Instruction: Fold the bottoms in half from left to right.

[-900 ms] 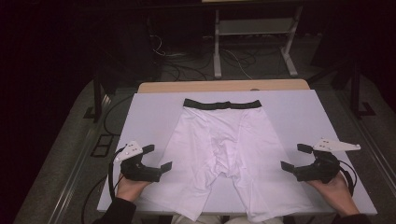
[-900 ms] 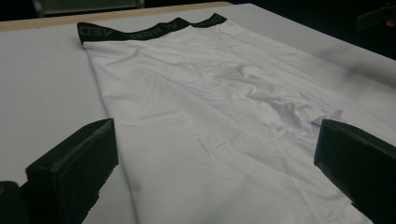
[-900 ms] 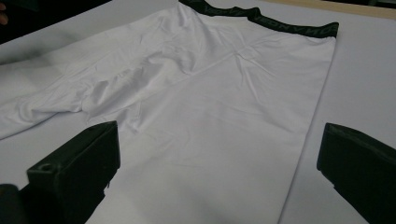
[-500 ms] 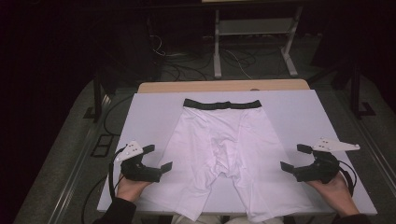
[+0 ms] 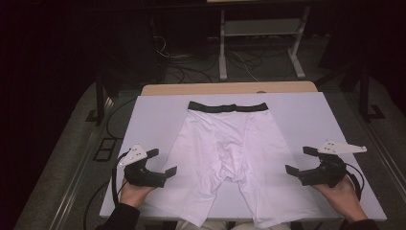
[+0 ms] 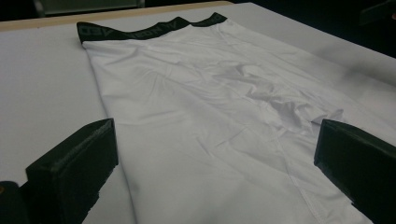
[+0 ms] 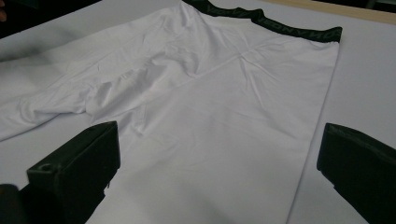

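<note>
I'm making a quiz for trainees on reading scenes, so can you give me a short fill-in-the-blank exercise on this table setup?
1. The white shorts lie flat on the table with a waistband coloured ____.
2. The jaws of the left gripper stand ____.
3. The waistband lies at the ____ end of the shorts from the person.
4. The right gripper sits beside the shorts, holding ____.

Missing words: black; open; far; nothing

White boxer briefs (image 5: 229, 158) lie flat, waistband far.
</note>
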`<control>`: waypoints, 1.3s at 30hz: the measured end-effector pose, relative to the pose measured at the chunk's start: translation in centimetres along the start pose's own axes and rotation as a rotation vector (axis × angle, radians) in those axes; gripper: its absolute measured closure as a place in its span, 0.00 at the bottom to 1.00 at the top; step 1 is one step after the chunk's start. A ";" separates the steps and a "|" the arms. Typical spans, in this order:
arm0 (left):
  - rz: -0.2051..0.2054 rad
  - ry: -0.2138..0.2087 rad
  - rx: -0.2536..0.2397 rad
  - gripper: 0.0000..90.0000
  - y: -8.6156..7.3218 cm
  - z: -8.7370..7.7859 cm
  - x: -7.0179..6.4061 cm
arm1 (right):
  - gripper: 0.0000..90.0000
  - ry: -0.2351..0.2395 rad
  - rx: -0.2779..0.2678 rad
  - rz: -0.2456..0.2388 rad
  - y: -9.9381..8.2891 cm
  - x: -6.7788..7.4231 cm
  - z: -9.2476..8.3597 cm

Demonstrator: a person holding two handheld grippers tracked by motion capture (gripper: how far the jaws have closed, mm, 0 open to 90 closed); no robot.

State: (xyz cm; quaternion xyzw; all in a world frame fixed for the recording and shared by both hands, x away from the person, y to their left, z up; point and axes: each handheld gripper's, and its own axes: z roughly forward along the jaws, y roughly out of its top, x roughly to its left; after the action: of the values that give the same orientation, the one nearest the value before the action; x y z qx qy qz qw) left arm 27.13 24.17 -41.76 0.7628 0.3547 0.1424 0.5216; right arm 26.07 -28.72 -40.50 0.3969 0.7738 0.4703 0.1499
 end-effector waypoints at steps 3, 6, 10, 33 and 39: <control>-0.003 0.003 0.000 0.00 0.0 0.0 0.0 | 0.00 -0.001 0.011 -0.015 0.4 0.2 0.2; -0.005 0.004 0.002 0.00 0.0 0.1 0.0 | 0.00 0.001 0.003 -0.018 0.9 0.3 0.4; -0.008 0.005 0.002 0.00 -0.1 0.1 0.0 | 0.00 0.005 0.004 -0.028 1.6 0.5 0.6; -0.009 0.001 -0.001 0.00 -0.1 0.1 0.0 | 0.00 0.053 0.016 -0.085 5.2 1.4 3.2; -0.009 -0.001 -0.002 0.00 -0.1 0.1 -0.1 | 0.00 0.058 0.022 -0.088 5.5 1.6 3.9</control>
State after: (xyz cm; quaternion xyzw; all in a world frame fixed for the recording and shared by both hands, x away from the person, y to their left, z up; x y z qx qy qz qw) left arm 27.12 24.08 -41.86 0.7607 0.3577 0.1400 0.5232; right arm 29.99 -23.88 -37.63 0.3502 0.7998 0.4660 0.1435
